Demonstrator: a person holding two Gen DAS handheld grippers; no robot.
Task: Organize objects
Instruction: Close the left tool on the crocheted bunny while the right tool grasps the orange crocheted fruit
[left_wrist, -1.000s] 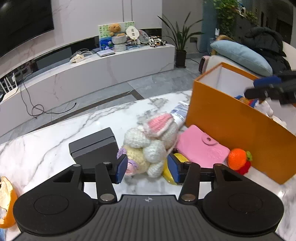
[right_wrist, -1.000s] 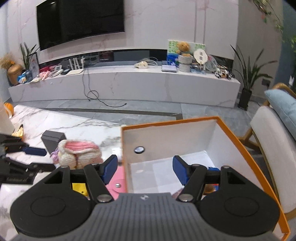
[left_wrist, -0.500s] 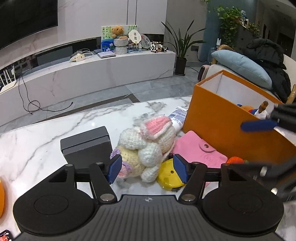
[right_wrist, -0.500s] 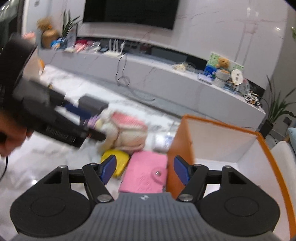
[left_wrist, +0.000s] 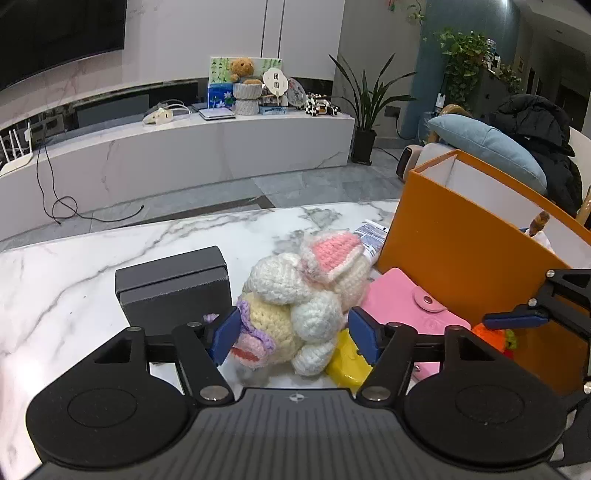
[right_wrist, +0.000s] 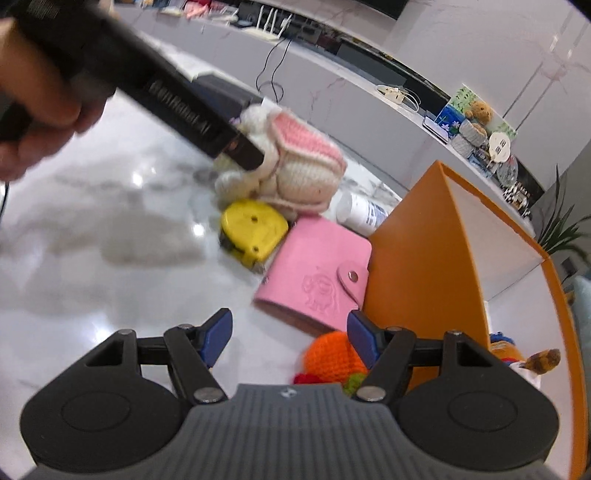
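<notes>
A cream and pink crochet bunny (left_wrist: 306, 295) (right_wrist: 295, 162) lies on the marble table (left_wrist: 74, 277). My left gripper (left_wrist: 294, 336) straddles it, jaws opening, pads beside the toy and not pressing on it. A yellow tape measure (left_wrist: 345, 360) (right_wrist: 253, 229) and a pink snap wallet (left_wrist: 402, 306) (right_wrist: 317, 280) lie by the bunny. My right gripper (right_wrist: 290, 336) hovers low near the wallet, jaws opening with nothing gripped. A crochet orange (right_wrist: 332, 354) (left_wrist: 495, 338) sits just under its right finger. The orange box (left_wrist: 461, 258) (right_wrist: 417, 258) stands at the right.
A black box (left_wrist: 173, 284) sits left of the bunny. A white tube (right_wrist: 360, 214) lies against the orange box's corner. Small toys show inside the box (right_wrist: 532, 360). A person's hand (right_wrist: 33, 110) holds the left gripper. Bare marble spreads to the left.
My right gripper came down from over the orange box to the table beside it and rolled. The left gripper's jaws widened around the bunny and it barely moved.
</notes>
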